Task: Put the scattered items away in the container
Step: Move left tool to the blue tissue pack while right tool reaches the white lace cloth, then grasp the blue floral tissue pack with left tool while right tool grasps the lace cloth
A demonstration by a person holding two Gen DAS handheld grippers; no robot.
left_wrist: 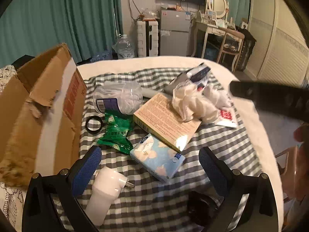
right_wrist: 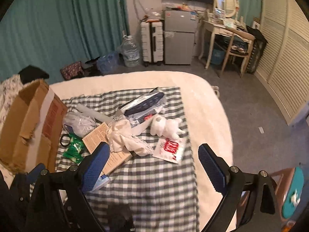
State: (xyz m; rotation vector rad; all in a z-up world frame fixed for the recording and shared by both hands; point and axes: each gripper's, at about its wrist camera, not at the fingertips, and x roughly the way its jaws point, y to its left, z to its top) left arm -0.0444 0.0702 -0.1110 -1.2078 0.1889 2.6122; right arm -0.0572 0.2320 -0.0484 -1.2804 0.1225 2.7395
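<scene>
An open cardboard box [left_wrist: 38, 104] stands at the left of a checked cloth [left_wrist: 212, 141] on the bed; it also shows in the right wrist view [right_wrist: 29, 123]. Scattered on the cloth are a blue tissue pack [left_wrist: 157, 157], a tan book [left_wrist: 166, 119], a green packet [left_wrist: 115, 133], a black ring [left_wrist: 94, 124], a white plug [left_wrist: 106, 189], a clear bag [left_wrist: 119, 96], a white cloth [right_wrist: 125, 137], a white plush toy [right_wrist: 166, 126] and a red-printed sachet [right_wrist: 170, 148]. My left gripper [left_wrist: 150, 164] is open over the tissue pack. My right gripper [right_wrist: 151, 162] is open above the cloth.
A silver and blue foil bag [right_wrist: 143, 104] lies at the cloth's far side. The bed's white edge [right_wrist: 212, 116] curves on the right, with grey floor beyond. A fridge [right_wrist: 179, 40], suitcase [right_wrist: 151, 42], water jug [right_wrist: 131, 51] and dressing table [right_wrist: 222, 31] stand against the far wall.
</scene>
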